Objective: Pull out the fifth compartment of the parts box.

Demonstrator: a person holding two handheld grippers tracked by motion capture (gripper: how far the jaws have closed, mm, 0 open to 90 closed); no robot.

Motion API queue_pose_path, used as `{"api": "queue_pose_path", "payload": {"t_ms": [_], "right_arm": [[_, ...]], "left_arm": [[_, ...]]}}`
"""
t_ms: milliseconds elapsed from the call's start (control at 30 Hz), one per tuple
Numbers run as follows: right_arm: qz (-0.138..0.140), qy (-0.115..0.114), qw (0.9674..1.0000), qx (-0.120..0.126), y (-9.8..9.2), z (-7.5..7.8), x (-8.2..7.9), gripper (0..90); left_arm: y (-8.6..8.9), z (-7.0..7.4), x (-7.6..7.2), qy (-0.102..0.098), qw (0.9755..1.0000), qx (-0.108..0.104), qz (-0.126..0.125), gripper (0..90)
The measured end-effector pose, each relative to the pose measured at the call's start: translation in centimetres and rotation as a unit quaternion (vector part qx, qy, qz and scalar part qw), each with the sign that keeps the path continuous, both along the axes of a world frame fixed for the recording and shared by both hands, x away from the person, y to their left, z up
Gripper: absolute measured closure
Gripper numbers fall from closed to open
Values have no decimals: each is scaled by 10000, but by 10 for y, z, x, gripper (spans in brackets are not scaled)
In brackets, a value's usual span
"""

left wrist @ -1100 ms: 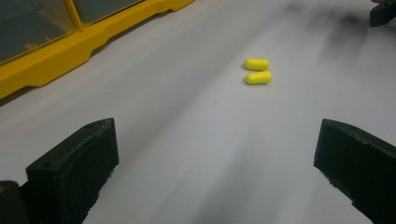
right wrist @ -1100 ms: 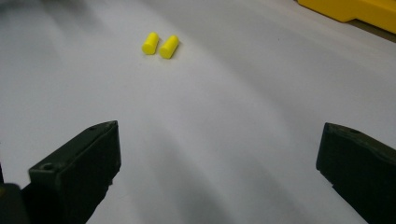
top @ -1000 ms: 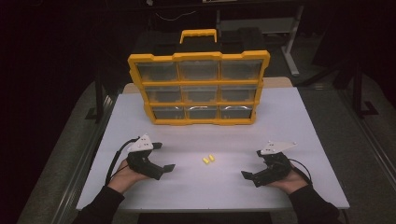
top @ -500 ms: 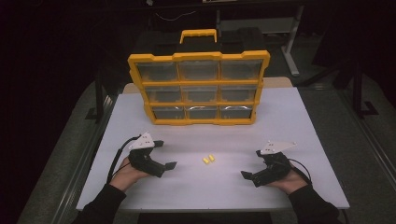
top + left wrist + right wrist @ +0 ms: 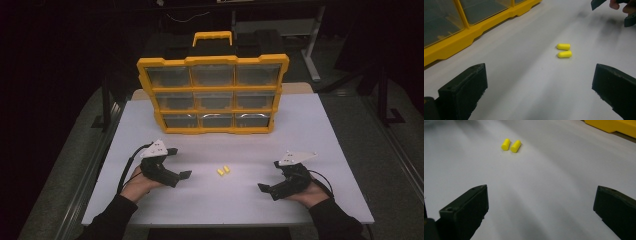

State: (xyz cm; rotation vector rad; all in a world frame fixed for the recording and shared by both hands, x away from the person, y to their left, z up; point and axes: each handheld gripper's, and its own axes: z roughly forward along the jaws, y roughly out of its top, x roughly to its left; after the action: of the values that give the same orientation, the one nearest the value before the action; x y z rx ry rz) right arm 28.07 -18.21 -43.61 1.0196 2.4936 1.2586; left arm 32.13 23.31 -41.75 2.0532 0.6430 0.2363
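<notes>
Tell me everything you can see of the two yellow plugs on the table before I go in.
The plugs are two small bright yellow cylinders, each rounded at one end and flat at the other, matte and foam-like in look. They lie on their sides, side by side and parallel, close together or just touching, on the white table in front of the organizer. They sit between the left gripper and right gripper, apart from both, whose jaws are spread wide.
</notes>
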Motion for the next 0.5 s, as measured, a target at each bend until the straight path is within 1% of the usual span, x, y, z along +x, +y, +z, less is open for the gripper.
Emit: {"api": "queue_pose_path", "payload": {"t_ms": [500], "right_arm": [[10, 5, 10000, 9, 0, 0, 0, 0]], "left_arm": [[-6, 1, 4, -66, 10000, -5, 20, 0]]}}
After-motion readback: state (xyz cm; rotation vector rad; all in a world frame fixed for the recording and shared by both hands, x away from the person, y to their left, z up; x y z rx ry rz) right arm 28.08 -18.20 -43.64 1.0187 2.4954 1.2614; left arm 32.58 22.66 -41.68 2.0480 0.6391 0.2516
